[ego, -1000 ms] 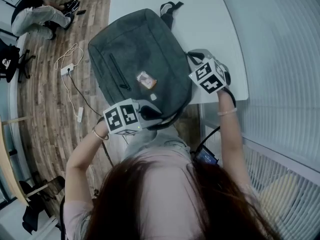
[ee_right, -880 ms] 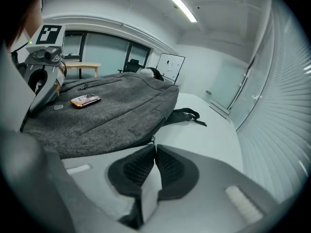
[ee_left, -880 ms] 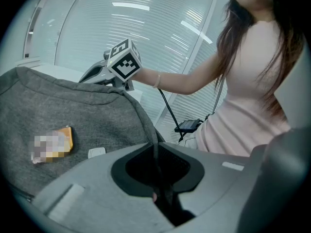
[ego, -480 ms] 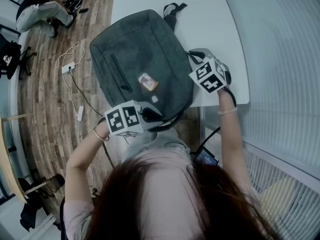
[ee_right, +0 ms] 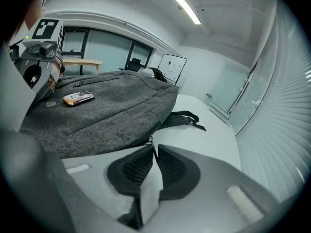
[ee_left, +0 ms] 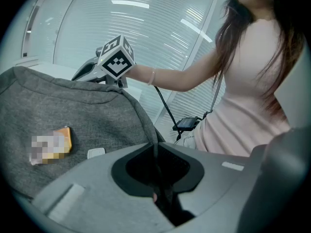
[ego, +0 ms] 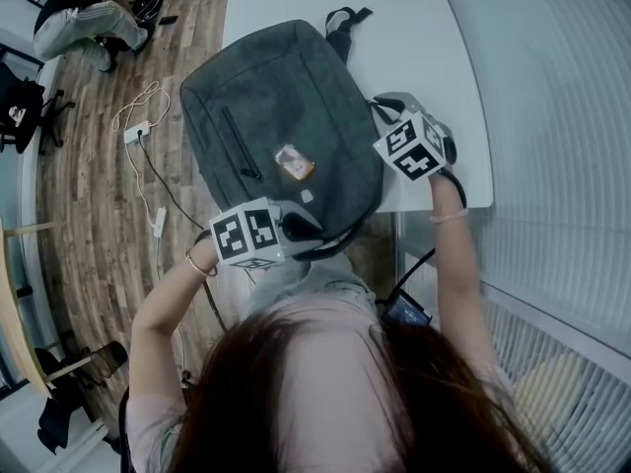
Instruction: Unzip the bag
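**Desk:** Where is the bag?

**Operator:** I see the bag [ego: 276,116] lying flat on the white table [ego: 414,57]. Its near end hangs over the table's edge toward the person. An orange label [ego: 293,163] sits on its upper face, and a dark strap [ego: 340,18] trails from the far end.

**Desk:** State of the tongs?

**Operator:** My left gripper [ee_left: 155,152] has its jaws closed together on the bag's near edge, with grey fabric running into them. My right gripper [ee_right: 153,147] is at the bag's right side. Its jaws are pressed nearly together, pinching the small zip pull [ee_right: 151,140] at their tips.

**Desk:** Surroundings?

**Operator:** There is a wooden floor [ego: 89,225] to the left of the table, with a cable [ego: 148,166] lying on it.
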